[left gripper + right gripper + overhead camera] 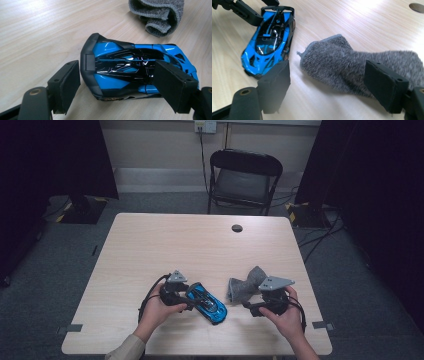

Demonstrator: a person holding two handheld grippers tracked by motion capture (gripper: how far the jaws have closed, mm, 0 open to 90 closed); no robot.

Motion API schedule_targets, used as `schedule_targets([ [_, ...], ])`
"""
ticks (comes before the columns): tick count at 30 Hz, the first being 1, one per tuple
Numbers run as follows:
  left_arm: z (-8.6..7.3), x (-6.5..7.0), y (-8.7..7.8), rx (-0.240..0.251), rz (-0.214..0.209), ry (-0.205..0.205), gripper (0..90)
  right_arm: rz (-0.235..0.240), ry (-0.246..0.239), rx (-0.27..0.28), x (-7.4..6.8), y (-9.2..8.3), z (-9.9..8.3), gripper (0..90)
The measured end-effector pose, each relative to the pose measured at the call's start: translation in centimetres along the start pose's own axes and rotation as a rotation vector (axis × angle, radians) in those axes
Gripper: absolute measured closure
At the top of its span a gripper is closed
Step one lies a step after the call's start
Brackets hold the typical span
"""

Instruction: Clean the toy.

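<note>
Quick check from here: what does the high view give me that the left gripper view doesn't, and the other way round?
High view alone: the black folding chair, the round hole in the table, both hands, and the right gripper beside the cloth. Left gripper view alone: the left gripper with open jaws flanking the car's rear wing without touching it. Both share the blue and black toy sports car, the rumpled grey cloth and the pale wooden table.

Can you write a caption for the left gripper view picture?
Open left gripper straddles a blue toy car, grey cloth beyond.
</note>
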State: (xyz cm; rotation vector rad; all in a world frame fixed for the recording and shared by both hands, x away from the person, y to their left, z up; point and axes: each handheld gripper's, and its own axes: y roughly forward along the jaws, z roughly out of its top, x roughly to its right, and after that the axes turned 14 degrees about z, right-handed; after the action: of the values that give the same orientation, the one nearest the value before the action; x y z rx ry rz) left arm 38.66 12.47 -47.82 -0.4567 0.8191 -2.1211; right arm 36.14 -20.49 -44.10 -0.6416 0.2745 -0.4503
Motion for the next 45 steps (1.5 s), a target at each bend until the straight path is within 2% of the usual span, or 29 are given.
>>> schedule_targets([
  [4,0.0,-0.1,0.2,0.0,-0.016,-0.002,18.9,-0.007,-0.024,-0.023,0.6,0.8,0.6,24.2],
  [7,-0.1,-0.1,0.2,-0.009,-0.021,0.01,18.9,0.015,-0.015,-0.033,1.3,1.3,0.8,24.0],
  [16,-0.4,0.1,0.4,-0.008,-0.027,0.007,17.1,0.028,-0.03,-0.047,2.0,2.2,1.1,23.9],
  [18,-0.4,0.1,0.3,-0.008,-0.024,0.008,17.1,0.028,-0.046,-0.056,2.0,2.5,1.2,24.3],
  [26,-0.6,0.1,0.4,-0.012,-0.034,0.0,17.5,0.021,-0.041,-0.031,2.5,2.2,2.1,22.9],
  [30,-0.7,0.0,0.4,-0.012,-0.041,-0.008,17.7,0.028,-0.027,-0.051,3.0,2.9,1.9,22.9],
  [34,-0.6,0.0,0.4,-0.017,-0.039,0.002,17.6,0.03,-0.032,-0.071,3.1,3.7,1.4,21.7],
  [43,-0.7,0.0,0.4,-0.019,-0.039,0.004,17.8,-0.001,-0.048,-0.07,2.9,4.9,0.3,21.1],
  [45,-0.7,0.0,0.4,-0.018,-0.042,-0.004,17.7,-0.001,-0.058,-0.091,3.0,5.1,0.2,20.1],
])
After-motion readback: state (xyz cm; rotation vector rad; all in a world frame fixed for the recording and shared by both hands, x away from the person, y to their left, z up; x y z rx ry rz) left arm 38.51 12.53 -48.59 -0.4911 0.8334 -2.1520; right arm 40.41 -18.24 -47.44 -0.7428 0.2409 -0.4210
